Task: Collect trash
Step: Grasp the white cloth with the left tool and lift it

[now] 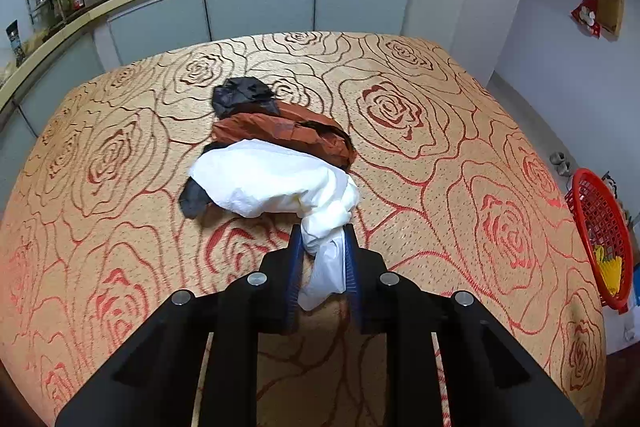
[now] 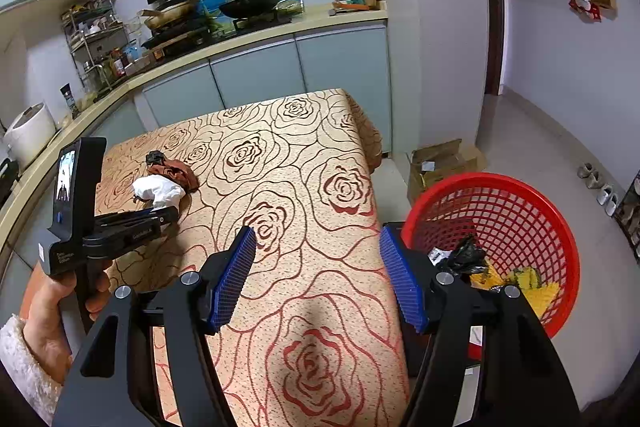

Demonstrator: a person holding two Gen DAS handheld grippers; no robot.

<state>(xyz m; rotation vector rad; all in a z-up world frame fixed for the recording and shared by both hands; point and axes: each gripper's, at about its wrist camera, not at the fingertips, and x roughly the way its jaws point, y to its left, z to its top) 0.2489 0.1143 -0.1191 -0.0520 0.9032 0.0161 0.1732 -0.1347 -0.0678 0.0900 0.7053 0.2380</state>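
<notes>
My left gripper (image 1: pixel 322 241) is shut on the tail of a crumpled white plastic bag (image 1: pixel 272 179) that lies on the rose-patterned tablecloth (image 1: pixel 440 147). Behind the white bag lie a brown bag (image 1: pixel 288 131) and a black bag (image 1: pixel 240 95), touching it. In the right wrist view the white bag (image 2: pixel 158 190) and brown bag (image 2: pixel 176 171) show at the left, with the left gripper (image 2: pixel 166 215) on them. My right gripper (image 2: pixel 318 267) is open and empty over the table's near right part. A red mesh basket (image 2: pixel 520 211) stands on the floor right of the table, holding black and yellow trash.
The basket also shows at the right edge of the left wrist view (image 1: pixel 600 227). A kitchen counter (image 2: pixel 260 35) with pans runs behind the table. A cardboard box (image 2: pixel 440 159) and shoes (image 2: pixel 600 187) are on the floor to the right.
</notes>
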